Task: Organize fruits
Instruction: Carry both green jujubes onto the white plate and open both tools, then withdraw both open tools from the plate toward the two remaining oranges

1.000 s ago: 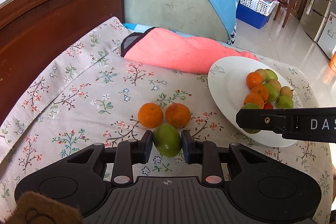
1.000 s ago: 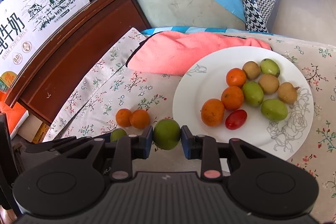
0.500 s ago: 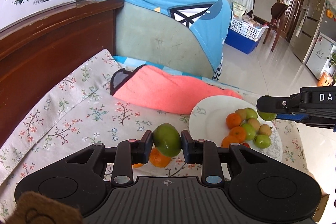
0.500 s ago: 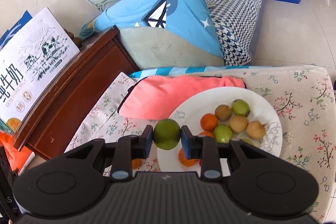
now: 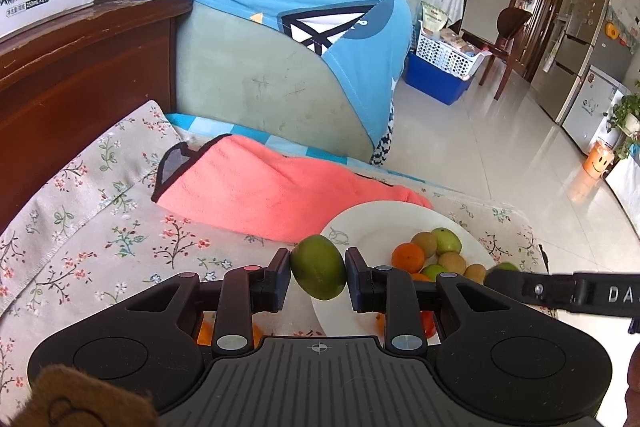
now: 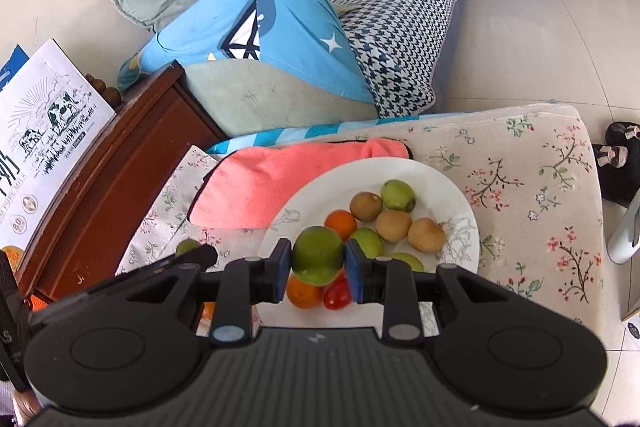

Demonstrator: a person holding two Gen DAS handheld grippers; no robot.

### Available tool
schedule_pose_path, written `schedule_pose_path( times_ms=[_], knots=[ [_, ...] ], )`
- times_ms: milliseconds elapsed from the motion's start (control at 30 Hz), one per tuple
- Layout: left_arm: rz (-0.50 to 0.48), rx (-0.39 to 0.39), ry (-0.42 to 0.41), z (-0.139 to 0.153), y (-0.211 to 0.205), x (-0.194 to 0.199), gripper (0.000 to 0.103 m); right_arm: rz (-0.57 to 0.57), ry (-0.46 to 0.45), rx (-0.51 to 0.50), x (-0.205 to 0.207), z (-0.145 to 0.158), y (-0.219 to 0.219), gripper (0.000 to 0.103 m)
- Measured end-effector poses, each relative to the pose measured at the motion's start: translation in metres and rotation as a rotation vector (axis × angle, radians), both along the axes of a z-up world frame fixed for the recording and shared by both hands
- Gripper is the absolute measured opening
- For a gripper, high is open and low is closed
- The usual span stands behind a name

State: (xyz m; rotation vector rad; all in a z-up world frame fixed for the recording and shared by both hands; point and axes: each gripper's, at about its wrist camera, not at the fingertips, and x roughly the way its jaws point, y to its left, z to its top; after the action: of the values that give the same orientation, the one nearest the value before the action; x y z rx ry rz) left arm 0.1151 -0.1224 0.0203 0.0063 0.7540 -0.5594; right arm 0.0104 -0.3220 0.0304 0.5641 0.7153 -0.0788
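Left wrist view: a green fruit [image 5: 319, 267] is clamped between the pads of the left gripper [image 5: 319, 273], held in the air over the near-left rim of the white plate [image 5: 360, 223], which sits at the right end of the floral-clothed table [image 5: 92, 211], just in front of the pink towel [image 5: 272, 187]. The fruit is judged light, firm, smooth-skinned and round, so it can roll or squirt out; it is best taken across its widest middle, as done here, with moderate squeeze to avoid bruising. The right gripper's finger [image 5: 560, 293] is seen at the right edge, a second green fruit partly hidden behind it. Compared with a second ago, the fruit has been lifted off the cloth, away from the two oranges [image 5: 206, 333], now mostly hidden under the gripper, and carried toward the plate. Right wrist view: the right gripper [image 6: 318, 261] is closed on its own green fruit [image 6: 317, 255], held above the near-left part of the plate [image 6: 460, 203] over the orange and small red fruit [image 6: 337, 297] already piled there. Same handling is judged: light, hard, slippery. Against the earlier frame, the fruit has been brought from beside the plate's left edge to over it, with the grip unchanged.
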Motion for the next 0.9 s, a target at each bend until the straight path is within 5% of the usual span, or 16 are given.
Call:
schedule_pose_path(
  times_ms=[533,667,900],
  knots=[
    [-0.047,0.014,0.016,-0.015,-0.032,0.007,0.030,-0.050,0.137,-0.005,-0.004,-0.027,-0.004,0.032],
    [-0.031,0.005,0.002,-0.008,-0.030,0.004,0.053,-0.073,0.106,0.004,-0.003,-0.022,-0.007,0.032],
    [0.019,-0.002,-0.004,0.009,-0.018,0.003,0.065,-0.054,0.077,0.001,-0.002,-0.015,-0.003,0.032]
  ],
)
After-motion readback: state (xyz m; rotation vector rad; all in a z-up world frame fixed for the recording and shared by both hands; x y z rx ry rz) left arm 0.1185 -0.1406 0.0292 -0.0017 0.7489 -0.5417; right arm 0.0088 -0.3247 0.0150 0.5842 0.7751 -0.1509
